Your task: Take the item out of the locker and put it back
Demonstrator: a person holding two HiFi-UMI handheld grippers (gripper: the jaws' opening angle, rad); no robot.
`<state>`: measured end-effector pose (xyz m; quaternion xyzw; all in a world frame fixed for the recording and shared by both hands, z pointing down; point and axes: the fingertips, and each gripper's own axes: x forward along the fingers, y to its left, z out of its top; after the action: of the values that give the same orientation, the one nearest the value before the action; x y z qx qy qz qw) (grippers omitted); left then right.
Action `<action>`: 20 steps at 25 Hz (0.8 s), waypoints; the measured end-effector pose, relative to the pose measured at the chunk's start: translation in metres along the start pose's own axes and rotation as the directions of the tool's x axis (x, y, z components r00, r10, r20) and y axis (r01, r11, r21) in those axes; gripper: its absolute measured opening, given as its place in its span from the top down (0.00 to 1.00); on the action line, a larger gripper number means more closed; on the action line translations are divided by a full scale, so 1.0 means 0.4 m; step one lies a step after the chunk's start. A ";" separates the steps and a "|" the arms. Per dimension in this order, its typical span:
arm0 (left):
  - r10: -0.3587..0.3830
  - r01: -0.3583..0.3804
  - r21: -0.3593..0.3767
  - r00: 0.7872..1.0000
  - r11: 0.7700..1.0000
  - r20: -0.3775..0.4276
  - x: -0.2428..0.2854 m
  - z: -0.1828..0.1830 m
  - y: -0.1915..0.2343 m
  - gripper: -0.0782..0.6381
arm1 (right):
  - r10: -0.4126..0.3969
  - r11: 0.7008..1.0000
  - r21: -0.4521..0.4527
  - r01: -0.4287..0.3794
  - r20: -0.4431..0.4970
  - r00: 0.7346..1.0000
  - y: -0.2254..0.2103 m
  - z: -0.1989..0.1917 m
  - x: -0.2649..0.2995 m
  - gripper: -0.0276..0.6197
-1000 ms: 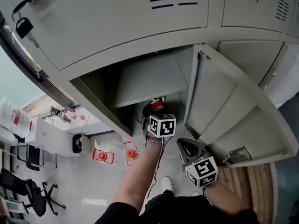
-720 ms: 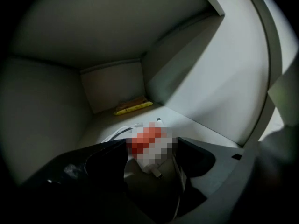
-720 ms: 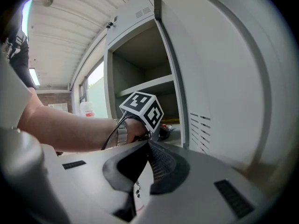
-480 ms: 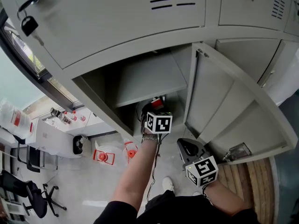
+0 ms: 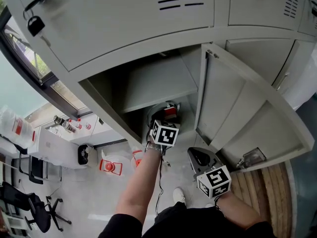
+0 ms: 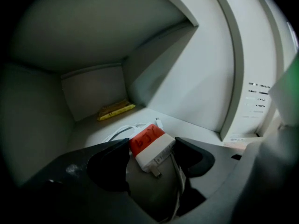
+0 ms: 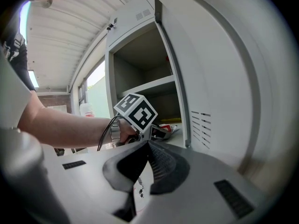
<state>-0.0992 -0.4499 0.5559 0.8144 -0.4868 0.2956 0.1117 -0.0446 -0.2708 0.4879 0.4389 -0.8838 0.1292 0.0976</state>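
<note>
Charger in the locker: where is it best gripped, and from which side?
Grip the charger across its blocky body's two flat flanks, coming in through the locker's open front; its white cable is thin and slack. The left gripper sits that way.

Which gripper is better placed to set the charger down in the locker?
Left: the left gripper is inside the locker with the charger between its jaws; the right gripper sits outside, jaws shut and empty.
</note>
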 end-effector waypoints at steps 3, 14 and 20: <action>-0.052 0.052 0.036 0.999 0.998 0.004 -0.011 -0.007 -0.017 0.46 | 0.008 1.000 0.001 -0.008 0.001 1.000 0.011 -0.001 0.002 0.88; -0.151 0.148 0.111 0.988 0.983 0.020 -0.031 -0.014 -0.048 0.46 | 0.022 1.000 0.005 -0.022 -0.002 1.000 0.031 -0.003 0.011 0.88; -0.122 0.119 0.072 0.992 0.990 0.040 -0.034 -0.004 -0.037 0.46 | 0.017 1.000 0.010 -0.017 -0.003 1.000 0.028 -0.005 0.010 0.88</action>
<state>-0.0918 -0.4317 0.5507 0.8521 -0.4284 0.2866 0.0903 -0.0558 -0.2664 0.4894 0.4318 -0.8867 0.1352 0.0955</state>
